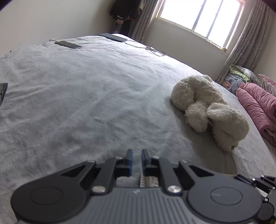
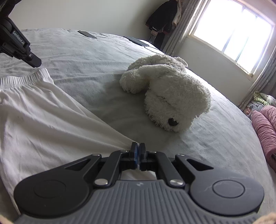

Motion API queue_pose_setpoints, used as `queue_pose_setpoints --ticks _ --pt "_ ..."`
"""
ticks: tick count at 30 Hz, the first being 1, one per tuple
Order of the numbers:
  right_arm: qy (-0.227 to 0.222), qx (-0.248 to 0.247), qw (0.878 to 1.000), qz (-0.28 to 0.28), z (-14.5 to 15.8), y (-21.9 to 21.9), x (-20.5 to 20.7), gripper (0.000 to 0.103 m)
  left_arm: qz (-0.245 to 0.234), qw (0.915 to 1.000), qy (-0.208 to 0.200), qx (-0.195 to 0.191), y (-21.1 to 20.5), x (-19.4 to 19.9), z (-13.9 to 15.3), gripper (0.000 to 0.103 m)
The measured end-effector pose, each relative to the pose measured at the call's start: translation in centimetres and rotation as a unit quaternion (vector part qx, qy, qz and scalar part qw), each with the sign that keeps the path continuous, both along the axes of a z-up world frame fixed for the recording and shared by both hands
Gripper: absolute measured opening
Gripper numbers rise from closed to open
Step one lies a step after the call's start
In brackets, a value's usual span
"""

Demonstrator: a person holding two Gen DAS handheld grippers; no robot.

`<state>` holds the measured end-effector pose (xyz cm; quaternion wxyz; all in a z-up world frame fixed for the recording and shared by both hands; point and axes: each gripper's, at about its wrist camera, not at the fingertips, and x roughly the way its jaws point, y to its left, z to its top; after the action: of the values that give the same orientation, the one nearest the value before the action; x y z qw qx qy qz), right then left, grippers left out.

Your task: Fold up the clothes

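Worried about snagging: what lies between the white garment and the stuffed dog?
Only bare grey bedsheet separates the white garment from the stuffed dog, seen in the right wrist view.

A wide bed (image 1: 86, 89) is covered by a pale grey sheet. Daylight is let in through a bright window (image 1: 198, 15), which is flanked by grey curtains (image 1: 241, 51). The plain walls (image 1: 43, 19) are left pale, and dark clothes (image 2: 162, 19) are hung in the corner.
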<state>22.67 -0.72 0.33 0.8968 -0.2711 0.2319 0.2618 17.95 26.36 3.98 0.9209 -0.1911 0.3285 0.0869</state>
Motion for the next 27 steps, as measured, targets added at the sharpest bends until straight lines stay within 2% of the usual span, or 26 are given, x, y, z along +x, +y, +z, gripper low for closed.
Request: queue_pose_setpoints --ticks 1,2,5,7,13,14,16,18,27 --pt "0.001 -0.001 1.000 0.000 -0.1 0.0 0.0 0.001 -0.011 0.9999 0.001 0.004 -0.4 0.1 0.0 0.035" --pt "0.003 -0.002 1.000 0.000 -0.2 0.1 0.0 0.001 -0.022 0.9997 0.001 0.009 -0.9 0.2 0.0 0.039" --pt "0.006 -0.003 1.000 0.000 -0.4 0.1 -0.1 0.002 -0.053 0.9983 0.005 0.024 -2.2 0.5 0.0 0.039" --pt "0.010 0.004 1.000 -0.004 -0.3 -0.1 0.0 0.002 -0.066 0.9961 0.023 0.054 -3.1 0.8 -0.3 0.038" --pt "0.016 0.015 1.000 -0.006 -0.4 -0.3 -0.2 0.006 -0.067 0.9915 0.032 0.107 -4.3 0.9 -1.1 0.038" --pt "0.016 0.014 1.000 -0.005 -0.4 -0.2 -0.3 0.006 -0.067 0.9906 0.026 0.117 -4.5 0.7 -1.2 0.019" --pt "0.013 0.013 1.000 -0.003 -0.4 -0.2 -0.4 0.006 -0.065 0.9877 0.016 0.141 -5.0 0.5 -1.2 0.010" --pt "0.008 0.013 1.000 -0.001 -0.2 -0.2 -0.5 0.003 -0.063 0.9866 0.014 0.150 -5.1 0.5 -1.0 0.008" --pt "-0.025 0.013 1.000 -0.010 0.8 0.0 -0.4 0.000 -0.020 0.9952 -0.008 0.096 -3.4 0.2 -0.1 0.005"
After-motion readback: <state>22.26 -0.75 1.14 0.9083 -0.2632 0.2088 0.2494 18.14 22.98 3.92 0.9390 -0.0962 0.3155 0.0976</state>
